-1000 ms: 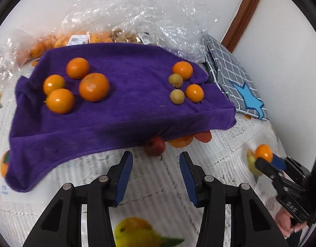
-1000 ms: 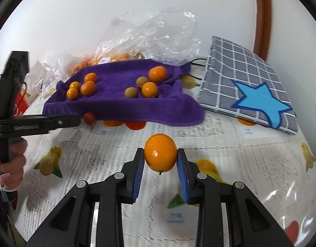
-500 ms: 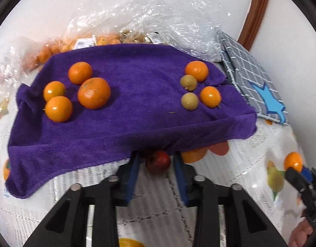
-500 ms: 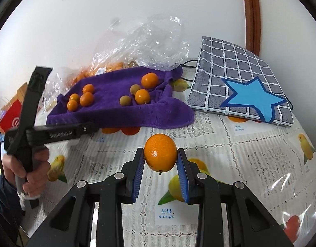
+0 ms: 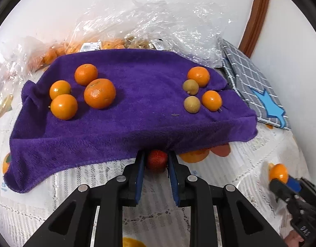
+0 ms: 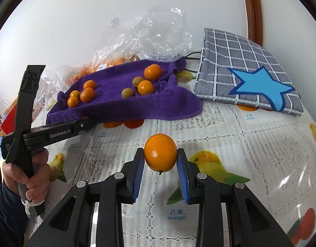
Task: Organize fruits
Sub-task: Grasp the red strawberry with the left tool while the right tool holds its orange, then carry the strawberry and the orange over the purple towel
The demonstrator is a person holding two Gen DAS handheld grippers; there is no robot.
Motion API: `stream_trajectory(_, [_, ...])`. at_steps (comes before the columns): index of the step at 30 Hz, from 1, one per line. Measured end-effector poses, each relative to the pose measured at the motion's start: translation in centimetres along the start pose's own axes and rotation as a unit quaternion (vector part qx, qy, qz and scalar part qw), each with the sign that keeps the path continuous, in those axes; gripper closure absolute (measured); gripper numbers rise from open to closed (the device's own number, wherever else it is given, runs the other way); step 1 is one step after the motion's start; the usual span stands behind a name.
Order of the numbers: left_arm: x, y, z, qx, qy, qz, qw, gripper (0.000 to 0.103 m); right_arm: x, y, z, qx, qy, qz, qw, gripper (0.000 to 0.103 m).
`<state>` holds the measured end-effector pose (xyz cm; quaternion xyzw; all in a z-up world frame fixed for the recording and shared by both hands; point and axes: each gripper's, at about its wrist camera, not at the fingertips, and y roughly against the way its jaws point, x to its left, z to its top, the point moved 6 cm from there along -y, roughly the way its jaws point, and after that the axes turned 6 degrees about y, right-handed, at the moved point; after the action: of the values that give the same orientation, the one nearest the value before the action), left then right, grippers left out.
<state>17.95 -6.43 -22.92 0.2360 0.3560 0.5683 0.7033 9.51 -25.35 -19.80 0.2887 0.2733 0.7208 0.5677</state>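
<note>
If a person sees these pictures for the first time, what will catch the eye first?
First, the purple towel across the table, with oranges grouped at its left and right ends. Next, the right gripper holding an orange above the fruit-print tablecloth. At the towel's near edge, the left gripper closes around a small red fruit.

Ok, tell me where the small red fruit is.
In the left wrist view, the red fruit sits between the left gripper fingers, on the tablecloth at the purple towel front edge.

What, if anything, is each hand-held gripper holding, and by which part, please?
Right hand-held gripper: an orange, clamped across its sides. Left hand-held gripper: a small red fruit, likewise.
</note>
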Motion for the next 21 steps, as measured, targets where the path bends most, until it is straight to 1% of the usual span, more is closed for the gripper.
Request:
stream_trajectory(2, [0.3, 0.1, 0.0, 0.000, 0.009, -0.018, 0.9998, 0.081, 0.0, -0.2, -0.3, 0.003, -0.002, 0.005, 1.000, 0.072])
stream_trajectory(4, [0.7, 0.4, 0.1, -0.002, 0.028, -0.050, 0.9983, 0.081, 0.1, 0.0, -0.1, -0.006, -0.003, 0.007, 1.000, 0.072])
stream_trajectory(6, [1.1, 1.0, 0.2, -0.017, 0.042, -0.066, 0.9968, 0.081, 0.1, -0.1, -0.1, -0.007, -0.004, 0.013, 1.000, 0.072])
stream_trajectory(7, [1.2, 1.2, 0.3, -0.024, 0.044, -0.068, 0.9964, 0.081, 0.1, -0.2, -0.2, -0.005, -0.005, 0.016, 1.000, 0.072])
stream_trajectory(10, [1.1, 1.5, 0.2, -0.032, 0.043, -0.063, 0.9966, 0.081, 0.2, -0.2, -0.2, -0.007, -0.004, 0.022, 1.000, 0.072])
stream_trajectory(14, [1.0, 2.0, 0.4, -0.047, 0.043, -0.053, 0.9966, 0.081, 0.4, -0.1, -0.2, -0.007, 0.000, 0.018, 1.000, 0.072])
stream_trajectory(21, [2.3, 3.1, 0.8, -0.076, 0.056, -0.035, 0.9949, 0.081, -0.1, 0.2, -0.2, -0.013, -0.011, 0.017, 1.000, 0.072])
